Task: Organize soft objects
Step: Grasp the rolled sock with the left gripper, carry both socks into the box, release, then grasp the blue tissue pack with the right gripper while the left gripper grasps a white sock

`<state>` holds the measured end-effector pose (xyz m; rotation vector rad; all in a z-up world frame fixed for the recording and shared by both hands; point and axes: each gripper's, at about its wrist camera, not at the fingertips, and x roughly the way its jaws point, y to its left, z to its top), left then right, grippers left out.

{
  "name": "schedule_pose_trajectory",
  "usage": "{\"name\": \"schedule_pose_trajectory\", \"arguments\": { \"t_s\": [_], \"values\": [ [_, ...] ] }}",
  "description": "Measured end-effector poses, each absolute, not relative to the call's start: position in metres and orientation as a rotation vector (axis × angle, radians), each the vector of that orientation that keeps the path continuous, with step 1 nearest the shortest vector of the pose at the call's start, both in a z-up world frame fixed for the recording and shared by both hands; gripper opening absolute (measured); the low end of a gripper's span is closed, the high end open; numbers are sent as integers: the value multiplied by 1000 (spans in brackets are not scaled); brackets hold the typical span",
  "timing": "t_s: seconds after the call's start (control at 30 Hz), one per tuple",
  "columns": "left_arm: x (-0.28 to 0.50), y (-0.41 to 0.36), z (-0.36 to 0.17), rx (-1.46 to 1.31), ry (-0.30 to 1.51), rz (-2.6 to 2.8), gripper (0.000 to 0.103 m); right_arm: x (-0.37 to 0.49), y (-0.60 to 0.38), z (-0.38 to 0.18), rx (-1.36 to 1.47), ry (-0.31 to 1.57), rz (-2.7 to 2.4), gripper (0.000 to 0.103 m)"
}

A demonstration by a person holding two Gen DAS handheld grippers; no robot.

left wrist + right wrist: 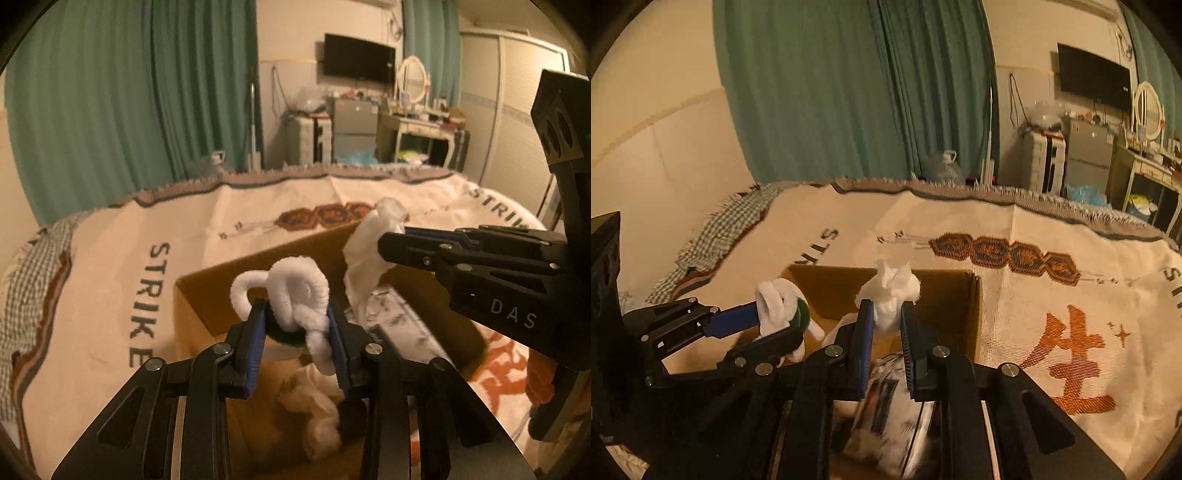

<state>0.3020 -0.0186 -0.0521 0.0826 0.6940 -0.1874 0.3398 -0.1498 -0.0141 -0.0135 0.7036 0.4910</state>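
Note:
My left gripper (297, 334) is shut on a white fluffy knotted toy (295, 291) that has a dark green part at its base. It hangs over the open cardboard box (199, 295). In the right wrist view the same toy (777, 301) sits in the left gripper (775, 323) above the box's left side. My right gripper (886, 332) is shut on a crumpled white cloth (892, 291) above the box (949, 295). From the left wrist view, that cloth (369, 236) sticks out of the right gripper (388, 245). Both grippers are close together over the box.
Inside the box lie a cream plush item (314, 410) and a printed plastic packet (886, 402). The box rests on a cream blanket (1052, 314) with orange and dark lettering. A checked cloth (727, 225) lies at the blanket's left edge. Green curtains, a television and a dresser stand behind.

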Motion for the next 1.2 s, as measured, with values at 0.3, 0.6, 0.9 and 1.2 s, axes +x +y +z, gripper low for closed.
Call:
{"name": "schedule_pose_trajectory", "arguments": {
  "t_s": [0.3,0.6,0.9,1.2],
  "values": [
    [307,-27,-53,139,690,-152,44,359,-161,-25,22,723,441,48],
    [246,-14,19,119,541,-73,73,306,-182,40,39,631,409,61],
    [144,-1,99,103,327,-30,92,200,-197,133,-29,476,358,97],
    [95,2,89,109,336,-17,92,120,-199,149,-34,480,373,103]
  ]
}}
